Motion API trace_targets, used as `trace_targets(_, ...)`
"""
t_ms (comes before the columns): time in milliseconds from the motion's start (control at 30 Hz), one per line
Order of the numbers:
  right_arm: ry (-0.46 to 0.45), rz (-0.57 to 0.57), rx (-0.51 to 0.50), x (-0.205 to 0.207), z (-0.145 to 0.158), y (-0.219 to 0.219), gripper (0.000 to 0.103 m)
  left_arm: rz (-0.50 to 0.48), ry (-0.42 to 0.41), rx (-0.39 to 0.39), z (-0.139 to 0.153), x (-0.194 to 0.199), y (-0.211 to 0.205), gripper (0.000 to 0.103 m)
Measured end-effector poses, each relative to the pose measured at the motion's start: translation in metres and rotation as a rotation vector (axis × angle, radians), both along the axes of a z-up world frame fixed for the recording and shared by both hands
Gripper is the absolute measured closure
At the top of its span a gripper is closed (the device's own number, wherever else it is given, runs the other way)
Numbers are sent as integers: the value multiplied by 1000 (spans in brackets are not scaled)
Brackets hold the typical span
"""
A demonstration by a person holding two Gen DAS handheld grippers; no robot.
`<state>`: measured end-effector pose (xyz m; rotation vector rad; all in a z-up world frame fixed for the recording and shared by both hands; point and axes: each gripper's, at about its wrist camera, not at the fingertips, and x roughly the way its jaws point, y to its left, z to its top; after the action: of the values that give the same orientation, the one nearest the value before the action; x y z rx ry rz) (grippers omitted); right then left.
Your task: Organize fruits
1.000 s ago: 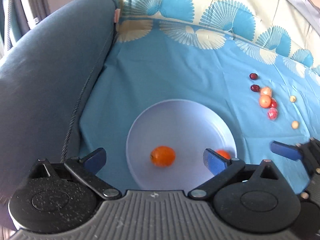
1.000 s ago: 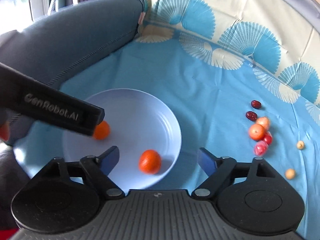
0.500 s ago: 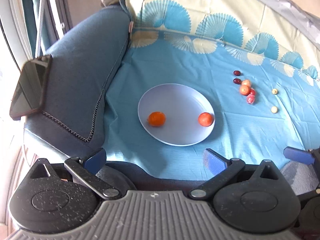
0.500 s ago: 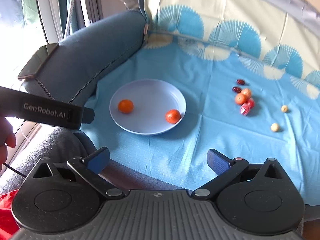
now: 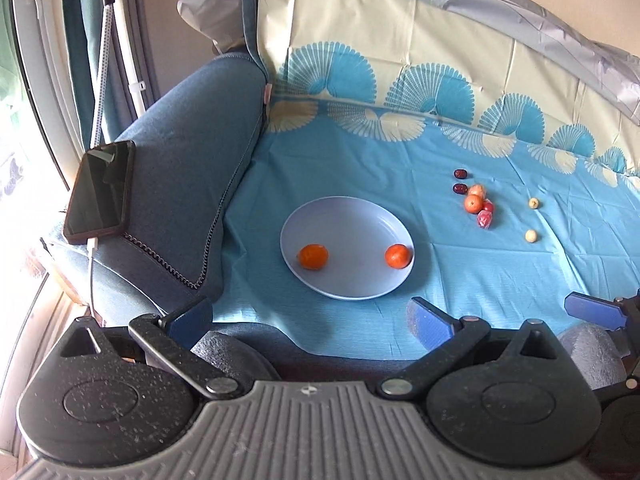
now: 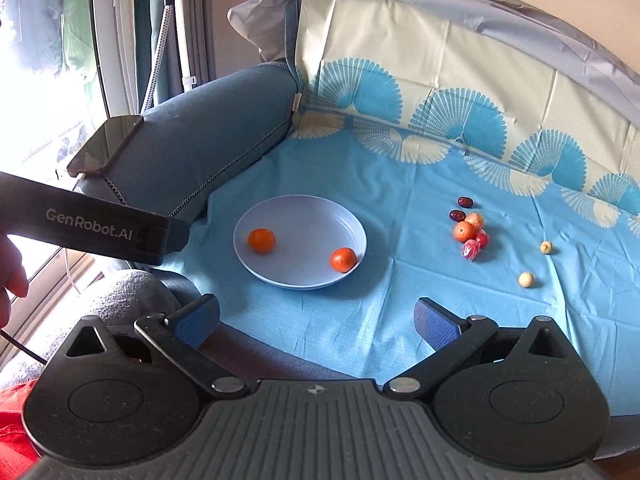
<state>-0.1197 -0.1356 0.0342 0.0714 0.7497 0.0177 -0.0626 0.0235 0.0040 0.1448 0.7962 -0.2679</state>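
A pale blue plate (image 5: pixel 348 220) (image 6: pixel 300 210) lies on the blue cloth and holds two orange tangerines (image 5: pixel 313 257) (image 5: pixel 398 256), also seen in the right wrist view (image 6: pixel 261 239) (image 6: pixel 343 259). Right of the plate sits a small cluster: an orange fruit (image 5: pixel 473 203) (image 6: pixel 464 232), two dark red dates (image 5: pixel 460 174) (image 6: pixel 465 201), a red berry and a pink wrapped piece (image 6: pixel 471 249). Two pale round fruits (image 5: pixel 531 235) (image 6: pixel 526 279) lie further right. My left gripper (image 5: pixel 310 316) and right gripper (image 6: pixel 316 316) both stand open and empty, well back from the plate.
A blue sofa armrest (image 5: pixel 188 184) rises left of the cloth, with a dark phone (image 5: pixel 100 192) lying on it and a white cable plugged in. The patterned cloth runs up the sofa back (image 5: pixel 400 60). The left tool's black body (image 6: pixel 92 228) crosses the right wrist view.
Both grippers have pulled back and up from the plate, which now looks much smaller. The armrest, phone and window have come into view. Both tangerines stay in the plate.
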Motion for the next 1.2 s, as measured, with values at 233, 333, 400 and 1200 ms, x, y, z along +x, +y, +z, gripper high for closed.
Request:
trace_targets(233, -11, 0, -1, -3, 1, 2, 1, -4, -10, 1, 3, -3, -1, 0)
trace_targets(333, -9, -4, -3, -3, 1, 2, 1, -5, -15, 0, 4, -3, 0, 0)
trace_targets(400, -6, -4, -5, -2, 0, 3, 1, -6, -14, -3, 3, -4, 1, 0)
trace_targets(1200, 9, -8, 6, -1, -5, 4, 1, -7, -2, 7, -1, -1, 0, 0)
